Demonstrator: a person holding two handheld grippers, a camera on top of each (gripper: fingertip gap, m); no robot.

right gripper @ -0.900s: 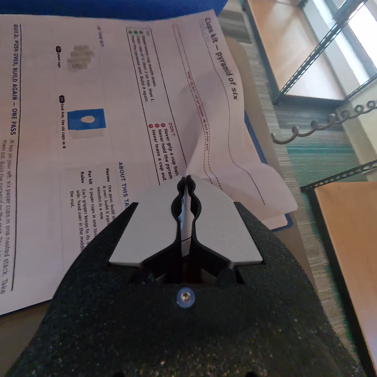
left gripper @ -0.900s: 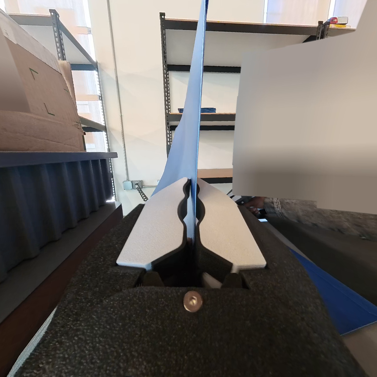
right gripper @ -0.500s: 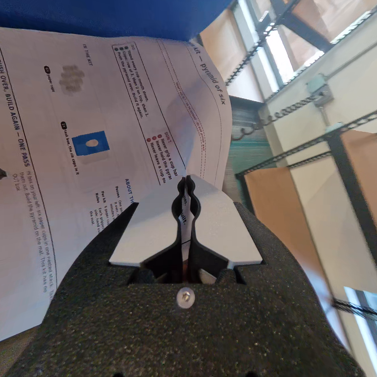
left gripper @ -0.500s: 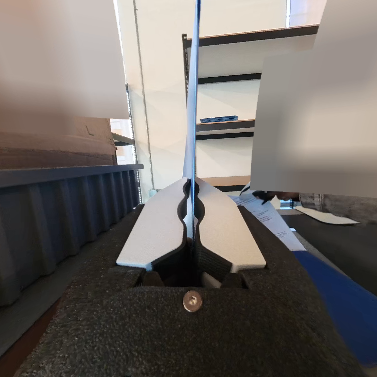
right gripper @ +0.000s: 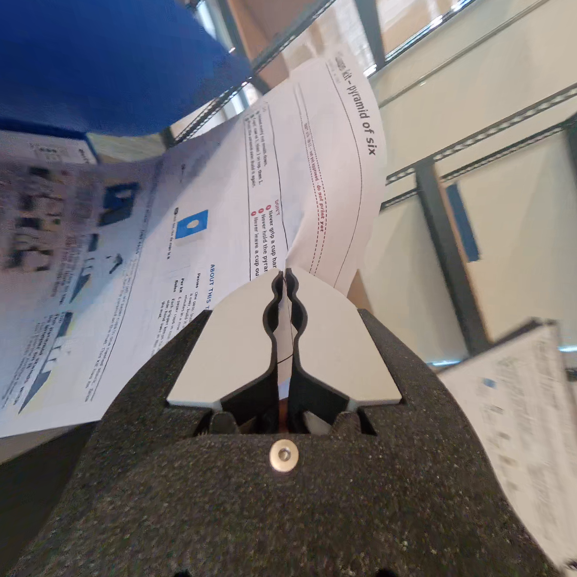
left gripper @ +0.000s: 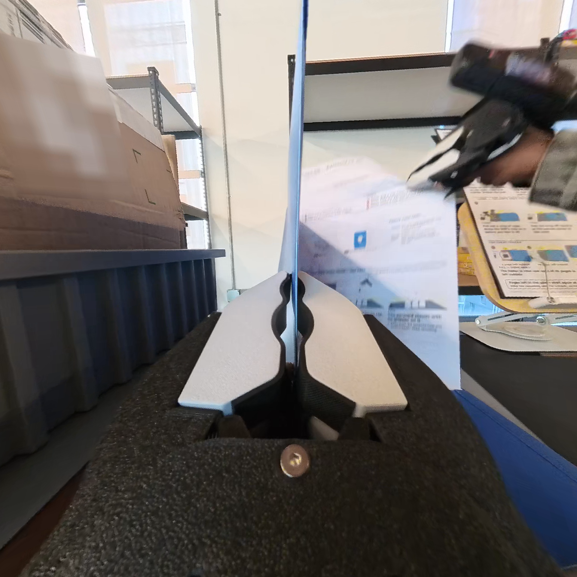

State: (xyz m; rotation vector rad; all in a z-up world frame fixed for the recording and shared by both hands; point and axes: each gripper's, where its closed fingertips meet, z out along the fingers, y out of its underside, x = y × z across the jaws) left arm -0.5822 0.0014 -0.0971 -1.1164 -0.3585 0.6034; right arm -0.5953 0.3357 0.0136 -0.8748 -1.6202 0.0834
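My left gripper [left gripper: 292, 276] is shut on the thin blue cover of a folder [left gripper: 296, 156], which stands upright and edge-on to the camera. The folder's other blue half [left gripper: 515, 468] lies low at the right. My right gripper [right gripper: 284, 271] is shut on the edge of a white printed sheet [right gripper: 218, 187] and holds it lifted in the air. The blue folder [right gripper: 93, 62] shows above and to the left of it. In the left wrist view the right gripper [left gripper: 427, 184] is at the upper right, blurred, with the sheet [left gripper: 390, 249] hanging below it.
A dark blue ribbed bin [left gripper: 93, 312] with a cardboard box [left gripper: 78, 187] behind it stands close on the left. A printed card on a stand [left gripper: 515, 256] is at the right, also in the right wrist view [right gripper: 515, 421]. Metal shelving [left gripper: 359, 68] lines the back wall.
My right gripper has lifted the printed sheet up and away from the folder, tilting upward. My left gripper has kept hold of the blue cover, which now stands straighter.
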